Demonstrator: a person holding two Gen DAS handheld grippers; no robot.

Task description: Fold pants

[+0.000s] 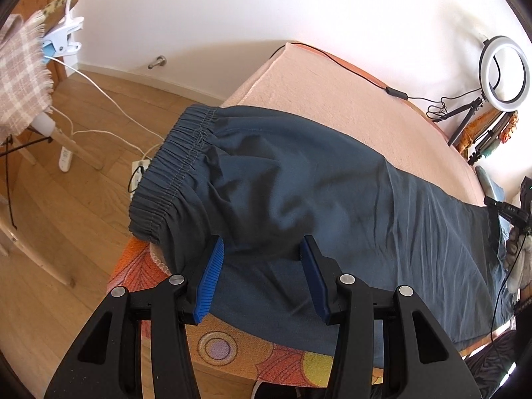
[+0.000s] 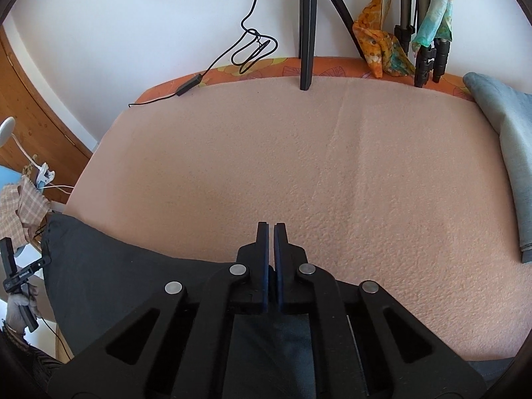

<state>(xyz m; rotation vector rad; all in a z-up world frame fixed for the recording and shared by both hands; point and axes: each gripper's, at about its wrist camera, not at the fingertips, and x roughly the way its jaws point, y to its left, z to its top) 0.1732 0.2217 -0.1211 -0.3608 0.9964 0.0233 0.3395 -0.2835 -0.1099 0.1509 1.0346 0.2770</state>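
Dark blue pants (image 1: 299, 206) lie flat on a bed under a pink blanket (image 1: 332, 99), with the elastic waistband (image 1: 173, 166) at the bed's left end and the legs running right. My left gripper (image 1: 262, 252) is open, its blue pads (image 1: 211, 276) hovering over the pants' near edge by the waist. In the right wrist view my right gripper (image 2: 271, 232) has its jaws closed, with dark pants fabric (image 2: 99, 272) seen between the pads' bases and under the gripper. Whether it pinches the cloth I cannot tell for sure.
A ring light on a tripod (image 1: 503, 73) and its cable (image 1: 395, 93) stand at the far bed edge by the wall. A folded grey-blue cloth (image 2: 505, 153) lies on the right. A chair with checked cloth (image 1: 23, 76) and cables sit on the wooden floor (image 1: 66, 232).
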